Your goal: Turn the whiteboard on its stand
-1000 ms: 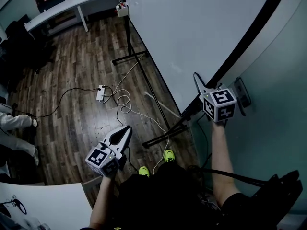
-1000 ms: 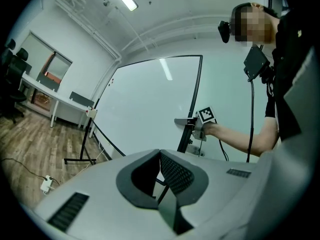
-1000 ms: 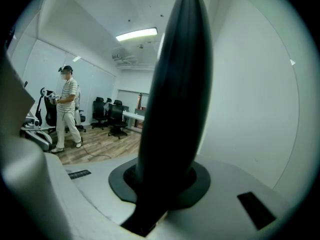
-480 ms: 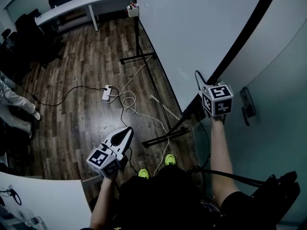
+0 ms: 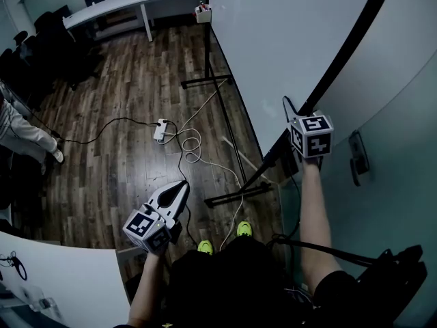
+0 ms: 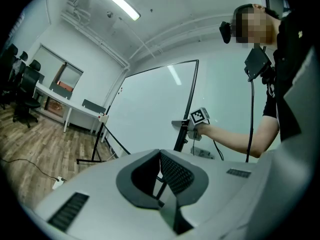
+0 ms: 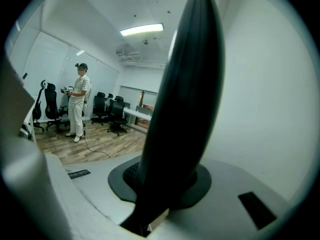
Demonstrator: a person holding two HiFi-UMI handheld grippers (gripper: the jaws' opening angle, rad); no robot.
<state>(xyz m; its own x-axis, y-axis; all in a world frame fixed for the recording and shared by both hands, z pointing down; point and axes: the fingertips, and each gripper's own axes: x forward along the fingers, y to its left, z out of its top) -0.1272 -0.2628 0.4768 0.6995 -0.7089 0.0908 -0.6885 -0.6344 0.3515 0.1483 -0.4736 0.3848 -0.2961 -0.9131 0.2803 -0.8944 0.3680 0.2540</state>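
The whiteboard [image 5: 293, 39] stands on a black stand [image 5: 229, 142] and runs away from me along the right. My right gripper [image 5: 300, 121] is shut on its black frame edge [image 5: 348, 50] at the near end. In the right gripper view that dark edge [image 7: 185, 84] fills the space between the jaws of my right gripper [image 7: 165, 179]. My left gripper [image 5: 181, 184] hangs low over the floor, apart from the board, its jaws together on nothing. In the left gripper view my left gripper [image 6: 160, 156] points level at the whiteboard [image 6: 150, 109] and the right gripper [image 6: 186, 126].
A power strip [image 5: 162, 130] and loose cables [image 5: 194, 149] lie on the wood floor by the stand's feet. A wall socket [image 5: 358, 157] sits right of my right hand. A desk [image 5: 136, 2] and chairs [image 5: 41, 39] line the far wall. A person [image 7: 77, 101] stands at the left.
The right gripper has shifted away from the wall socket with the board's edge in it. The board's far end appears further right. The left gripper has kept its place.
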